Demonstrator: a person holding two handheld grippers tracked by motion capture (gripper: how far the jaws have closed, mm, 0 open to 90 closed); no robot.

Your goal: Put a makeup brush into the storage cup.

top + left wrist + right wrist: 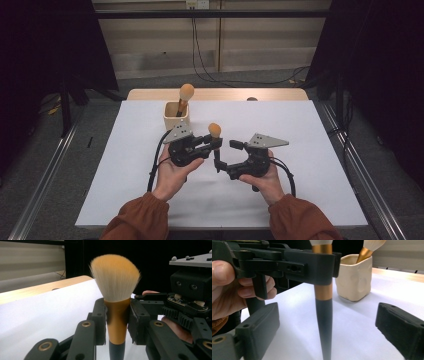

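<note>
The left gripper (216, 143) is clamped on the gold collar of a makeup brush (215, 144) held upright above the table (300, 165), the right gripper (226, 156) stands with jaws apart around its handle, and one brush already sits in the cup (176, 117), so this one is left to place.

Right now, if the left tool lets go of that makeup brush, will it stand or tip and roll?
Probably tip: the makeup brush narrows to a thin dark handle tip with nothing beneath it. Its round, tapered handle would likely roll in a curve. The bristles look soft, so they should flex harmlessly.
</note>
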